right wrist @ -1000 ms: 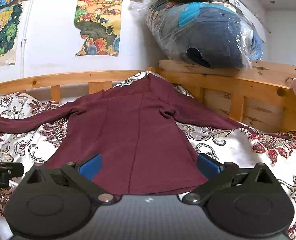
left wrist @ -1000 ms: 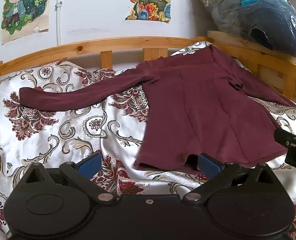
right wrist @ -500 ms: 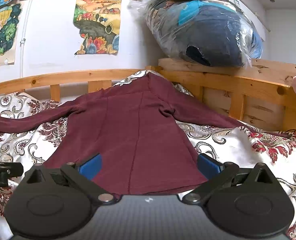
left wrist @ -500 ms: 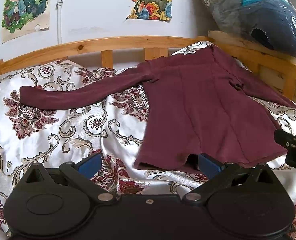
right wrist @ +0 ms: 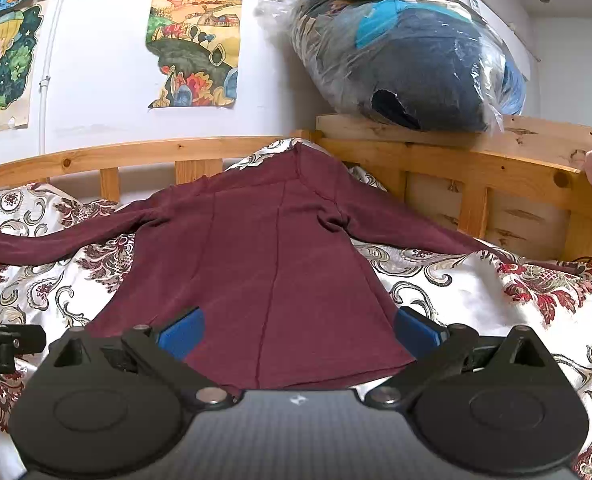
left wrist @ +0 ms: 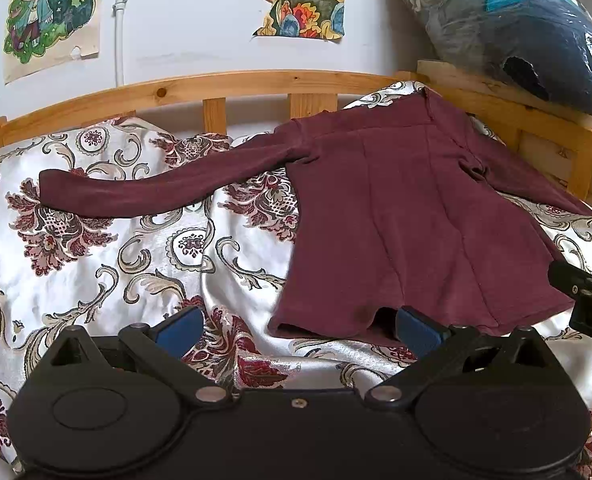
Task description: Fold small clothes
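- The dark maroon long-sleeved knit top (left wrist: 416, 216) lies spread flat on the bed's shiny cream bedspread with red floral scrolls (left wrist: 108, 264), collar toward the pale wooden bed rail (left wrist: 224, 88), hem nearest the grippers; one sleeve (left wrist: 148, 192) runs out to the left, the other toward the right-hand rail
- Nothing much has changed over the last second; top, sleeves and both grippers sit as they did, so I'd say no fold has begun
- The left gripper (left wrist: 296, 326) hovers at the hem's left corner, its blue fingers (left wrist: 178, 326) spread wide and holding nothing
- The right gripper (right wrist: 298, 332) hangs over the hem's right half, fingers (right wrist: 416, 330) equally spread, with cloth between them but not pinched
- The pause reads as lining up; the likely next need is to close on the hem corners or to bring a sleeve in
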Available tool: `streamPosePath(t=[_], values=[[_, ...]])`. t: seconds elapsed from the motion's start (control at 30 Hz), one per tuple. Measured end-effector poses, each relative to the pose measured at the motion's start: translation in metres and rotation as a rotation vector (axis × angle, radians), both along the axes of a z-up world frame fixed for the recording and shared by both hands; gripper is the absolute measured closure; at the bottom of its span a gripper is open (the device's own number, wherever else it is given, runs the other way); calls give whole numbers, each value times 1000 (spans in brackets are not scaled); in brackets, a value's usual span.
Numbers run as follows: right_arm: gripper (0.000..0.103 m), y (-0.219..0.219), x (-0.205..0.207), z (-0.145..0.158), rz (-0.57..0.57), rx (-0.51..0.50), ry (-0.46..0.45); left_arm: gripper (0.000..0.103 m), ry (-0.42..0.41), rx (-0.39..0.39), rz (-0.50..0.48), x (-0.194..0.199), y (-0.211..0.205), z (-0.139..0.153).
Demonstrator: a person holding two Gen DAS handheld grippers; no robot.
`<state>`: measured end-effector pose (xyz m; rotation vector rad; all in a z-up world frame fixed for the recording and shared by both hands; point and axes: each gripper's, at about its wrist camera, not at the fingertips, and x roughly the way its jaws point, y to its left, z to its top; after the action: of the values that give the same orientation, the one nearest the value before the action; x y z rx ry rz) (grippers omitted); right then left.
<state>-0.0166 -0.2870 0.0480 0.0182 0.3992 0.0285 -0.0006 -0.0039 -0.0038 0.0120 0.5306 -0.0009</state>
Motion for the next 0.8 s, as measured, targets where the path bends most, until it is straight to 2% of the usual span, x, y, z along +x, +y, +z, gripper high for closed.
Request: streamPosePath(t=[0.53,0.8], values=[[0,-1,1,-1,-12,8,10,1,6,2,-3,1,0,-3],[0,2,1,0,-35,-20,16,1,15,5,-4,1,-2,-1]])
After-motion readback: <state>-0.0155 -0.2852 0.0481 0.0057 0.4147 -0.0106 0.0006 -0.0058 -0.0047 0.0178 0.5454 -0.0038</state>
